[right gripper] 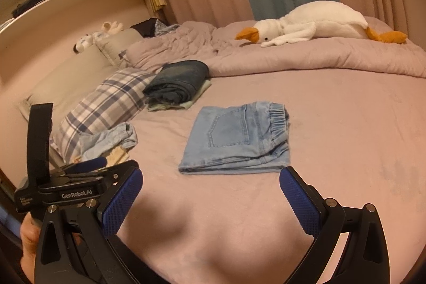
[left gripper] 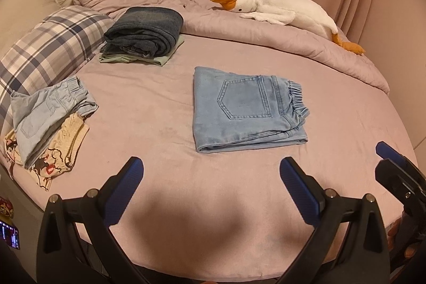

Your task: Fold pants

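Light blue denim pants (left gripper: 245,111) (right gripper: 237,143) lie folded into a flat rectangle on the pink bed sheet (left gripper: 159,129), back pocket up, elastic waistband to the right. My left gripper (left gripper: 211,175) is open over the near part of the bed, short of the pants and holding nothing. My right gripper (right gripper: 210,185) is open too, its blue pads just short of the pants' near edge. The left gripper's body (right gripper: 77,182) shows at the left of the right wrist view. One right finger (left gripper: 391,153) pokes in at the right of the left wrist view.
A stack of folded dark jeans on a green garment (left gripper: 143,33) (right gripper: 178,87) sits at the back left. Loose light shorts on a patterned garment (left gripper: 50,124) lie left beside a plaid pillow (left gripper: 50,44). A plush goose (left gripper: 279,7) rests on the bunched duvet (left gripper: 266,31).
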### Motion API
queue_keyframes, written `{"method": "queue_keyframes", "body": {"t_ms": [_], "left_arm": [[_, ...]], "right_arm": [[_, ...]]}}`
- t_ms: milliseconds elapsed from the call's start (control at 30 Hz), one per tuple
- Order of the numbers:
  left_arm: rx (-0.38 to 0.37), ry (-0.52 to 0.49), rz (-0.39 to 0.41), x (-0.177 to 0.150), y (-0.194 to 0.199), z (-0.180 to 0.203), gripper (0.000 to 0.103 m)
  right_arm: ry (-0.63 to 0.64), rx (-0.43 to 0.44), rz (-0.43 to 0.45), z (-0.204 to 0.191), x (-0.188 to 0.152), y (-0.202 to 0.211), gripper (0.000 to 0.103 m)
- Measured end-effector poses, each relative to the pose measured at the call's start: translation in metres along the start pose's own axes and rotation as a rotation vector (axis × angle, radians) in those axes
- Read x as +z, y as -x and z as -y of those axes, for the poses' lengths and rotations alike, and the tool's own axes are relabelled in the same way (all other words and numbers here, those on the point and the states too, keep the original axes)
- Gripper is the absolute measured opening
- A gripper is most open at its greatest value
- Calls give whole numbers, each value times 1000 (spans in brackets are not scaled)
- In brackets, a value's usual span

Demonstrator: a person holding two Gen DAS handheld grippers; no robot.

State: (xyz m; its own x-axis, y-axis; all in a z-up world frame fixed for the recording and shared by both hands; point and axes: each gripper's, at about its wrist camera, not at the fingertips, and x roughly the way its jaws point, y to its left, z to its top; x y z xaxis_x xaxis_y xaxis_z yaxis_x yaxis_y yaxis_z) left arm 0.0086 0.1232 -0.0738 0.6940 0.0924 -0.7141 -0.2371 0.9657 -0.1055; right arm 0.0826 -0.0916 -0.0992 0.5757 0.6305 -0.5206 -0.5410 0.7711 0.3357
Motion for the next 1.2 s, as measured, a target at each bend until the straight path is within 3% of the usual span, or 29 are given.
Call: {"method": "queue_keyframes", "body": {"t_ms": [1200], "left_arm": [[-47, -1, 1, 5, -4, 6, 102]], "right_arm": [[-22, 2, -36, 0, 3, -11, 102]]}}
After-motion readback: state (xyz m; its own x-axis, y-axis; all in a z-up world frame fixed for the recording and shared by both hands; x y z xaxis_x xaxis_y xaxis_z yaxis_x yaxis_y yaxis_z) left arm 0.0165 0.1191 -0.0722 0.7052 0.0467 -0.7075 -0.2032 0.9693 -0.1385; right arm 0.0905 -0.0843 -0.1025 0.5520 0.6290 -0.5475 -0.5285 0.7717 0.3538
